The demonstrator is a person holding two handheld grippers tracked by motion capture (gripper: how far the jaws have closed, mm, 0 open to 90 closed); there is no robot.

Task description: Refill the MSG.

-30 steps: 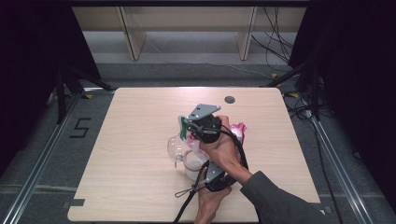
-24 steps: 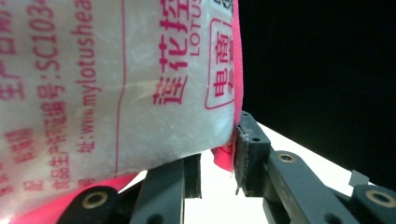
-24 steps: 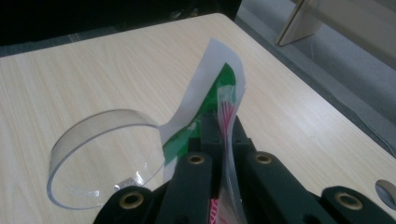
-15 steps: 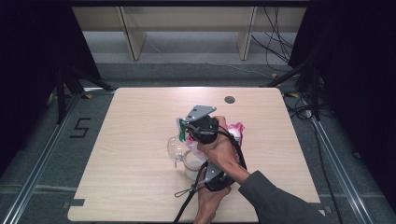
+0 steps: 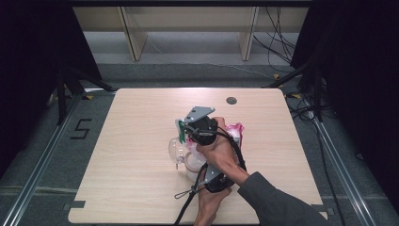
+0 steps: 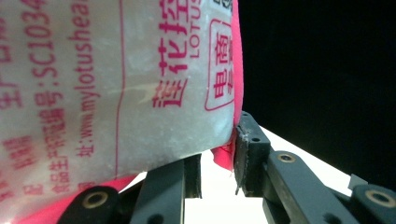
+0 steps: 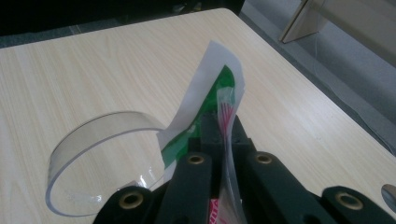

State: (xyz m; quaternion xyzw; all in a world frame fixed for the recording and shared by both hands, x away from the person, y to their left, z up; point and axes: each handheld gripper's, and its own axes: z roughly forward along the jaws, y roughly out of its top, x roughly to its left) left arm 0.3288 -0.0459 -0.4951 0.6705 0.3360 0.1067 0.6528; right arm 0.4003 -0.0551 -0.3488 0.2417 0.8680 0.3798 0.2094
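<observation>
The right gripper (image 7: 223, 135) has its jaws fully closed on the top edge of the bag (image 6: 116, 84), a thin plastic strip with a green and white seal (image 7: 205, 107) standing up between them. The left gripper (image 6: 217, 163) has its jaws only partly closed; the right jaw touches the pink lower corner of the same bag, but I cannot tell if the left jaw presses it too. Seen from the high view, the two grippers (image 5: 200, 129) (image 5: 211, 176) are close together in the middle of the table (image 5: 131, 188), one hand (image 5: 219, 150) crossing over the other, with the bag (image 5: 233, 132) between them.

I judge that the step is to open or tip the bag over the clear cup (image 5: 181, 153), which stands just beside it. To do it well, the top grip should stay firm and the lower grip should take more of the corner, so the bag does not slip.

The bag is white and pink with red print, and it looks full of a pale powder or grain. The cup (image 7: 100, 158) seems empty in the right gripper view.
</observation>
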